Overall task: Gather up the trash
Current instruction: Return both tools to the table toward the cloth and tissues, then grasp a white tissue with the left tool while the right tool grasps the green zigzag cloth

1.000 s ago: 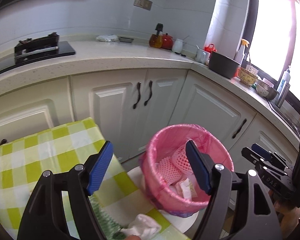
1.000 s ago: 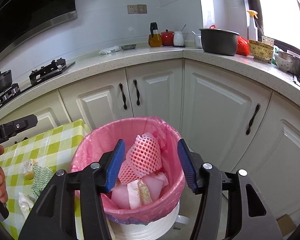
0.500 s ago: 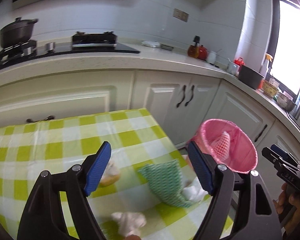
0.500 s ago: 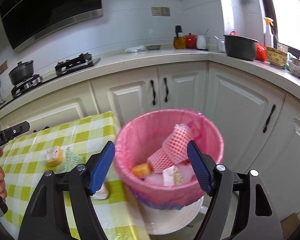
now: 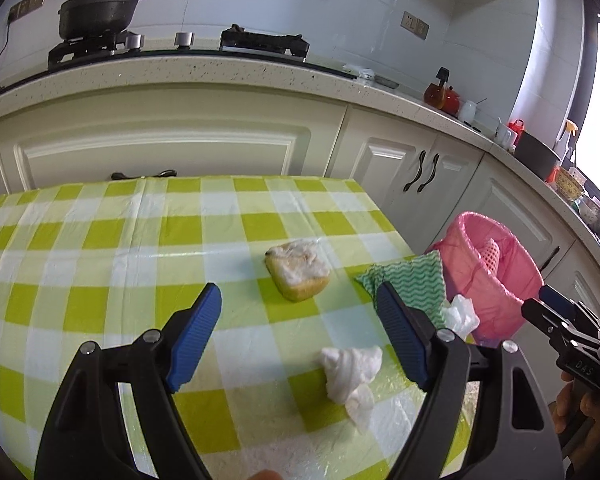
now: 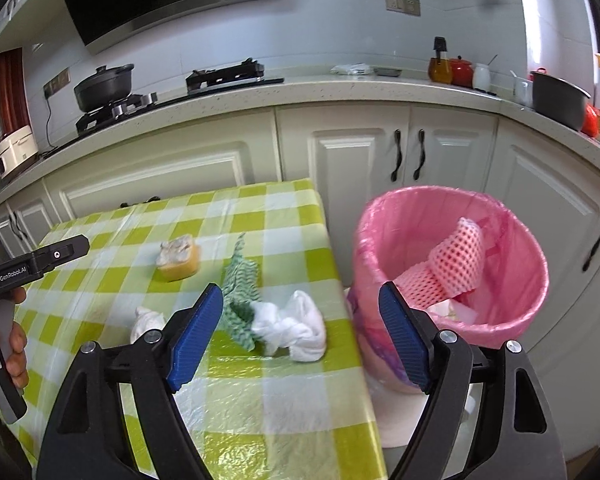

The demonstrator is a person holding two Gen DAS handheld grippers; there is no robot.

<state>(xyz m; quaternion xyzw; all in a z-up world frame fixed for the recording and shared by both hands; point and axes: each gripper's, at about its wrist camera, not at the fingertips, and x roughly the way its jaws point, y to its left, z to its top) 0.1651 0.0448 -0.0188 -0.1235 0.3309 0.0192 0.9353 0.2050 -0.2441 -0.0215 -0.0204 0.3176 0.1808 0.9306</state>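
bin [image 6: 452, 248]: pink-lined, beside table's right edge, netting inside
table [image 5: 100, 240]: green check cloth
sponge [image 5: 298, 274]: mid-table, soft, light; pinch across sides
rag [image 6: 240, 280]: limp; grab a fold
tissue wads [image 6: 296, 326]: near edge, crushable; grip the bulk
left gripper [image 5: 300, 336]: jaws apart, empty
right gripper [image 6: 300, 336]: just been opening, nothing between
text: "GenRobot.AI", "DAS" on gripper bodies

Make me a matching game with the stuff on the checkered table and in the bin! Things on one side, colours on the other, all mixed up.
Things:
1. sponge
2. cloth
3. bin bag
4. crumpled tissue

Colours:
A. pink
B. white
C. yellow
D. green and white zigzag

Pairs: 1-C, 2-D, 3-A, 4-B
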